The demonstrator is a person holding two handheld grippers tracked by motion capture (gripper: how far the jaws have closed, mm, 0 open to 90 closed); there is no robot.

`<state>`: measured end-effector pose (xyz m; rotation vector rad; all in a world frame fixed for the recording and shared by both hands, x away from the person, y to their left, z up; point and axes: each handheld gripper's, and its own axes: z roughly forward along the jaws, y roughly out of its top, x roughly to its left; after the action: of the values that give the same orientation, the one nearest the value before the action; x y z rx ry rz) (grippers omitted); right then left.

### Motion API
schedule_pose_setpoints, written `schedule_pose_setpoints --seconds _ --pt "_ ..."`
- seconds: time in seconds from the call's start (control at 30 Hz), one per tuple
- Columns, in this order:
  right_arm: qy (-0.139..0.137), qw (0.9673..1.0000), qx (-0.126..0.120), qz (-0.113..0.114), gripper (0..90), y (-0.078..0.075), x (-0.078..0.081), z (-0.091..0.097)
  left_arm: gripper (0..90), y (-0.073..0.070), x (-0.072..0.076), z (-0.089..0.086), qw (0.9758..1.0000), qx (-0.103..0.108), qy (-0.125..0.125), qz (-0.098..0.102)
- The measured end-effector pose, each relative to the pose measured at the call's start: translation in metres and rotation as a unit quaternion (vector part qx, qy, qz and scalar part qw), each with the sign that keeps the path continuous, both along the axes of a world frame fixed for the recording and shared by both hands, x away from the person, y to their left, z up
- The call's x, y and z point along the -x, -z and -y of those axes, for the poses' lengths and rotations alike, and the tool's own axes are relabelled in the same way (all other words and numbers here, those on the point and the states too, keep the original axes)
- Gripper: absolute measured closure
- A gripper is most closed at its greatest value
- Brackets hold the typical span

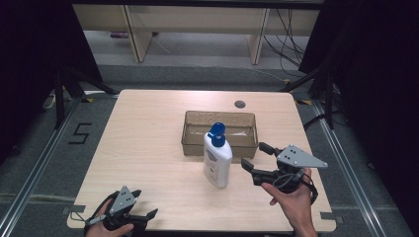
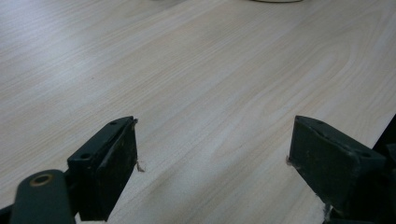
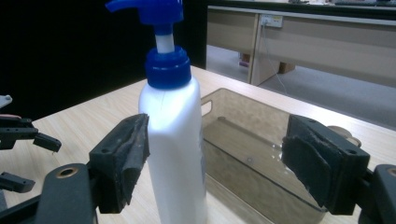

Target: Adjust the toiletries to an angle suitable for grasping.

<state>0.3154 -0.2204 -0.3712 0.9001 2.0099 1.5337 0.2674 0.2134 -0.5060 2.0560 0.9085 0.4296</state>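
A pale wooden bench carries the scene, with a clear brown plastic bin sitting past its middle and serving as the marker for everything else. Upright on the bench, just in front of the bin's near wall and close against it, stands a white pump bottle with a blue pump head. To the right of the bottle, and off the bin's near right corner, a person's right hand-held gripper is raised above the bench with its jaws spread wide and pointed at the bottle. Its own camera shows the bottle partly between the two black jaws, close by the left pad and well clear of the right one, with the bin open behind it, so nothing is gripped. The left hand-held gripper lies far from the bin at the bench's near edge, jaws released and parted over bare wood, holding nothing. Judged from this, the work looks to be at its start: the bin holds nothing, the bottle has not been lifted, and the right hand-held gripper appears only lined up for a grasp. Closing on the bottle, raising it and lowering it into the bin would all remain.
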Motion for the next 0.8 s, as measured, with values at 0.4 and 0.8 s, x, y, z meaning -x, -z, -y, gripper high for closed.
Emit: schedule_pose_setpoints --seconds 0.4,0.8 --pt "-0.008 0.9999 0.007 0.008 25.6 -0.016 -0.007 -0.018 14.8 -0.001 0.001 0.000 1.0000 -0.002 0.001 -0.002" --pt "-0.017 0.9998 0.006 0.010 26.0 -0.019 -0.016 -0.028 14.8 -0.001 -0.001 -0.002 0.9999 -0.014 0.005 -0.005"
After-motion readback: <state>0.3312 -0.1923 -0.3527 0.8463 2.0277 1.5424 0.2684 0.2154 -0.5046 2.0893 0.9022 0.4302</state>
